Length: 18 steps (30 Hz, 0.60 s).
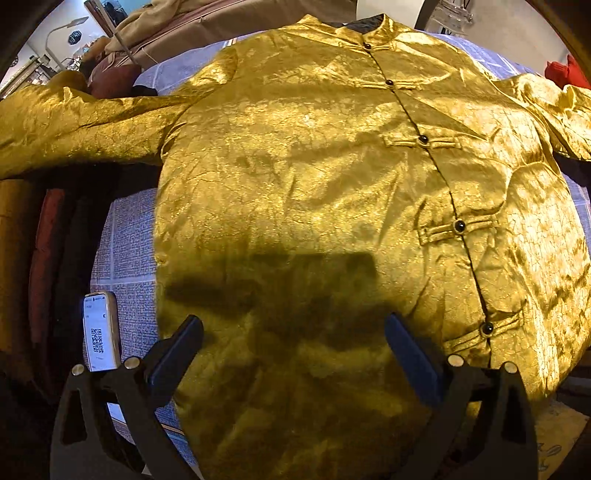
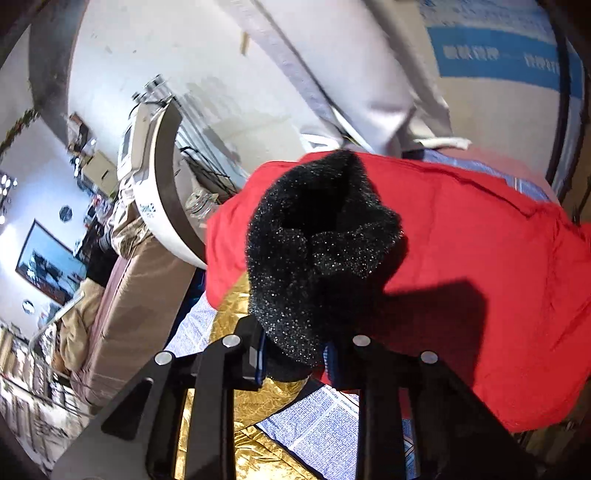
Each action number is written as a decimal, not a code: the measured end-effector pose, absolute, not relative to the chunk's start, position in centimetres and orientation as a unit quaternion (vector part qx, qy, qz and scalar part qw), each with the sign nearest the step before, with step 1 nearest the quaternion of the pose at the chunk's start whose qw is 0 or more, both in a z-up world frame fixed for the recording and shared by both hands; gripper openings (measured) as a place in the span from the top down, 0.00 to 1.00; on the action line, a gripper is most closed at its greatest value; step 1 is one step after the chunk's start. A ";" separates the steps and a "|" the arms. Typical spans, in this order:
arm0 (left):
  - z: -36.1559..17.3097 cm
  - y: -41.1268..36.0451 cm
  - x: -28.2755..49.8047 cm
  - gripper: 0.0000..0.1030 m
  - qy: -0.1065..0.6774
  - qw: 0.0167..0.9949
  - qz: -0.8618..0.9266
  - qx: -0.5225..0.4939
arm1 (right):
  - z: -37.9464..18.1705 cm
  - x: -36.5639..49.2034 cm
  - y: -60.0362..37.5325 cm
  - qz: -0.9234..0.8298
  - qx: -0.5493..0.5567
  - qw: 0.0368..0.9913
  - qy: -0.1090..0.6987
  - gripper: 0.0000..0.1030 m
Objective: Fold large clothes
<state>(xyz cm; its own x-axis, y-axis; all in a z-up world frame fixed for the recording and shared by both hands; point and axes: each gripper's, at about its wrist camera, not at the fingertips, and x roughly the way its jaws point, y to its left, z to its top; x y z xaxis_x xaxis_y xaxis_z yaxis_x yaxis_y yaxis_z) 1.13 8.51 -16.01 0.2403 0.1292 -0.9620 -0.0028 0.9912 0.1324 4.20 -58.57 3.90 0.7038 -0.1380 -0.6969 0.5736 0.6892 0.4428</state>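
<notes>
A large gold satin jacket [image 1: 314, 177] with black knot buttons lies spread flat, front up, on a newsprint-patterned cover [image 1: 125, 236], sleeves out to both sides. My left gripper [image 1: 293, 343] is open and empty, hovering above the jacket's lower hem. My right gripper [image 2: 293, 354] is shut on a black sparkly fuzzy piece [image 2: 317, 251] that belongs to a red garment [image 2: 480, 258], held up above the jacket's gold sleeve [image 2: 236, 398].
A phone [image 1: 100, 330] showing a QR code lies on the cover left of the jacket's hem. The red garment [image 1: 565, 72] shows at the far right. A sofa with heaped beige cloth [image 1: 192, 26] stands behind. A white round appliance [image 2: 159, 184] stands past the table.
</notes>
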 end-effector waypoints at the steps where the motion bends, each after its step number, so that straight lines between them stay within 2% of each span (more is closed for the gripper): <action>1: -15.9 8.9 1.1 0.06 0.613 0.787 0.044 0.049 | 4.8 5.1 -57.4 -0.195 0.320 0.868 0.326 0.77; 9: -16.0 12.2 1.1 0.06 0.606 0.793 0.067 0.017 | 8.7 12.3 -46.7 -0.093 0.189 0.907 0.364 0.78; 18: -15.3 15.3 0.6 0.06 0.594 0.798 0.104 0.001 | 8.1 19.0 -28.9 0.080 0.067 0.908 0.406 0.78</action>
